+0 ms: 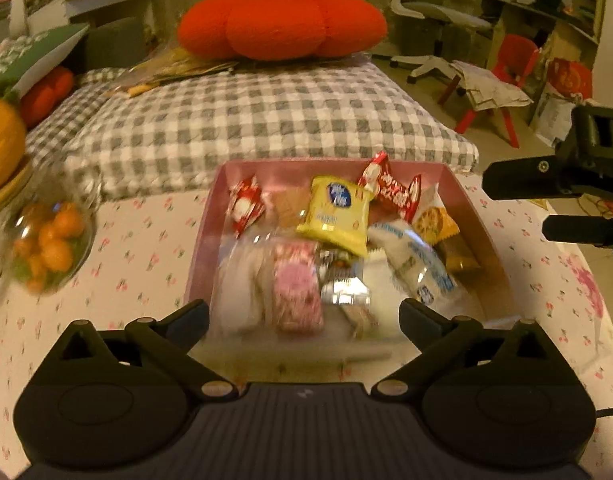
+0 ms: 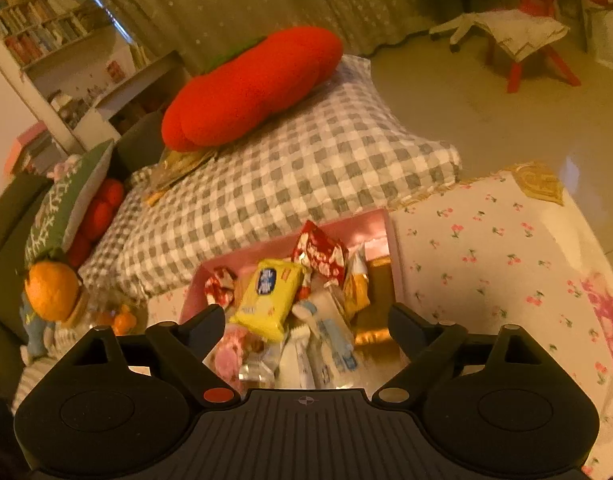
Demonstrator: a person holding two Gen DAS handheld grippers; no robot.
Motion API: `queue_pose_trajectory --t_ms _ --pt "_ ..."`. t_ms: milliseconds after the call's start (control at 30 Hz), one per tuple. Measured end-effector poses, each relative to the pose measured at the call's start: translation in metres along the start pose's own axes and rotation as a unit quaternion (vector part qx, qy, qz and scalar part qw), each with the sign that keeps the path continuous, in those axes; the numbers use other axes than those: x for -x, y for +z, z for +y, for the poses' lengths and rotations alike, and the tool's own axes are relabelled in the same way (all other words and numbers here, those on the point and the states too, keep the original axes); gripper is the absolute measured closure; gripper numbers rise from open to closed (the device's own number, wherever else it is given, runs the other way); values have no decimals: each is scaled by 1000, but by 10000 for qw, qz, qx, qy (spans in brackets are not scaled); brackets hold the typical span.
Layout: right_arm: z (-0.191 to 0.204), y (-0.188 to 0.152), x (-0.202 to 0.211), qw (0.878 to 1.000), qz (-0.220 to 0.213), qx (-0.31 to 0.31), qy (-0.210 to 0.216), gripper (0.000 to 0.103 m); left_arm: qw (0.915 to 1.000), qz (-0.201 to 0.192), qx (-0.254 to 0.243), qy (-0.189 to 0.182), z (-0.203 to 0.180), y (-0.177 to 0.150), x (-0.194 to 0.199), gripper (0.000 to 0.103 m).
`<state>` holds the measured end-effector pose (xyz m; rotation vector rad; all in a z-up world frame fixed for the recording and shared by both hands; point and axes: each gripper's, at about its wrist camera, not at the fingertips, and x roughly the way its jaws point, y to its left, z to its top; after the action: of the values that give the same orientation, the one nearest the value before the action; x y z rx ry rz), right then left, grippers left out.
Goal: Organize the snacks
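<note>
One pink box [image 1: 466, 196] on the floral tablecloth [image 1: 138, 256] holds the snacks: one yellow packet [image 1: 338, 212], two red-and-white packets [image 1: 390, 188], one pink packet [image 1: 298, 292]. Left gripper [image 1: 304, 316] and right gripper [image 2: 306, 320] both spread wide, gripping nothing, above the box

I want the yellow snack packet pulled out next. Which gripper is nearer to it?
Hard to call; probably the right gripper, whose open jaws frame the yellow packet just ahead. The left gripper hangs at the pink box's near edge, further back.
</note>
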<state>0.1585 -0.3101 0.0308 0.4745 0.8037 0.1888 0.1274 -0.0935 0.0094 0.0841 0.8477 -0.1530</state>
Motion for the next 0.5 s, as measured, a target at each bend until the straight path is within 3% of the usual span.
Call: queue_pose_trajectory --t_ms 500 --pt "14 -61 32 9972 269 497 -488 12 9992 143 343 119 27 -52 35 1"
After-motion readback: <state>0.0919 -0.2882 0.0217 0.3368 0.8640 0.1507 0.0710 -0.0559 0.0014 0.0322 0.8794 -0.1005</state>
